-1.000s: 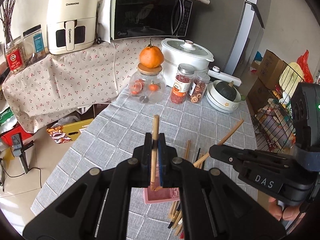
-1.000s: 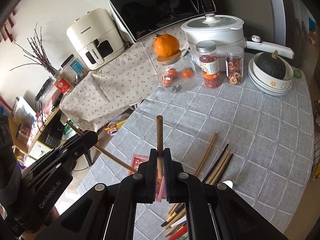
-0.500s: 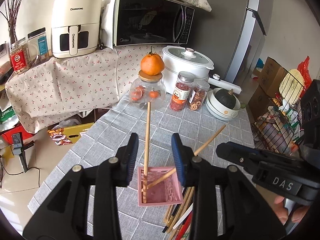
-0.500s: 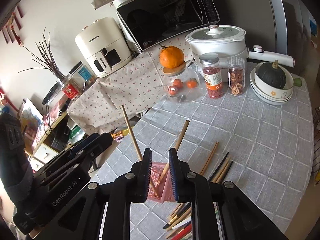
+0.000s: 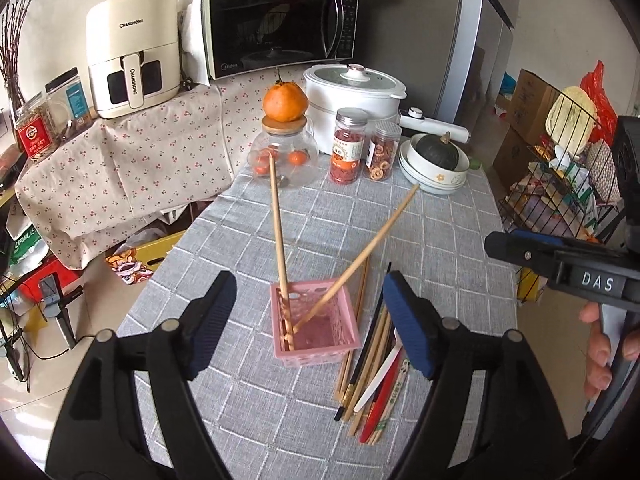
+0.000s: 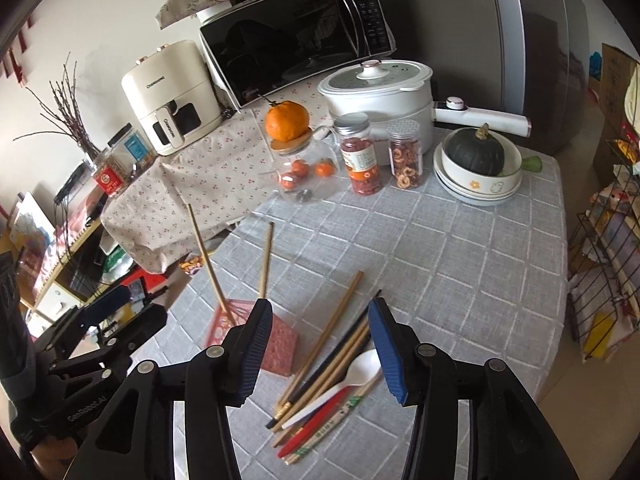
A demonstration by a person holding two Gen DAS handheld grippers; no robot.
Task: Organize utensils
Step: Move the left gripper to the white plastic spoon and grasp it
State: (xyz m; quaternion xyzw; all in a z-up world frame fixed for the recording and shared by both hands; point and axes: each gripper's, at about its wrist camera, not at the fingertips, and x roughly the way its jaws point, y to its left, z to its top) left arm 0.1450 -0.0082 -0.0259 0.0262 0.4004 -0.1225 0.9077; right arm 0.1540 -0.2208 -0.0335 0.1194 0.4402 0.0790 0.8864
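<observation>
Left wrist view: left gripper spread wide and holding nothing, poised above the pink basket on the grey checked tablecloth. Released within the last second: two wooden chopsticks, one standing nearly upright against the basket's left wall, the other leaning right. Just beside the basket on its right, a loose pile of utensils waiting for sorting. At right edge, right gripper drawn off to the side.

Right wrist view: right gripper likewise opened wide and empty, after clamping a chopstick a second ago. Both chopsticks planted in the basket, partly hidden behind the left finger. Below the jaws, the remaining chopsticks, a white plastic spoon and a red utensil lying on the cloth. First pair apparently stowed; most of the job likely ahead.
</observation>
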